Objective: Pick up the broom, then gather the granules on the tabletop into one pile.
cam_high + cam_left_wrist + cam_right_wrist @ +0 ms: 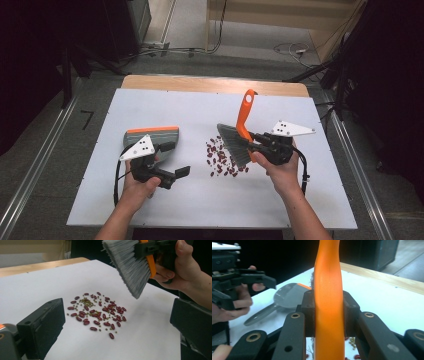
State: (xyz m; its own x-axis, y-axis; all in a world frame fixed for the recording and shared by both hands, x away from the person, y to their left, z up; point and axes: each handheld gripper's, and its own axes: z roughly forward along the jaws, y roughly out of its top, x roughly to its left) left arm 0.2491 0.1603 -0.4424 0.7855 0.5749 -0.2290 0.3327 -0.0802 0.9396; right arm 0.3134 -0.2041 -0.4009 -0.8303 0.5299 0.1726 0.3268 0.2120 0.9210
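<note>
We hold the brush (239, 131) clamped in our right gripper (256, 141) over the beans (223, 157) mid-table; our left gripper (174, 159) gapes empty, seemingly just beside the dustpan (153, 135).

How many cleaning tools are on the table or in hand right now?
2: the brush, clamped in the right tool above the beans, and the dustpan, lying on the table beside the open left tool.

Brush (239, 135): orange handle, grey bristles. Dustpan (152, 135): grey (orange edge strip). Beans (97, 313): dark red, small greenish ones mixed in. Table (200, 200): white.
</note>
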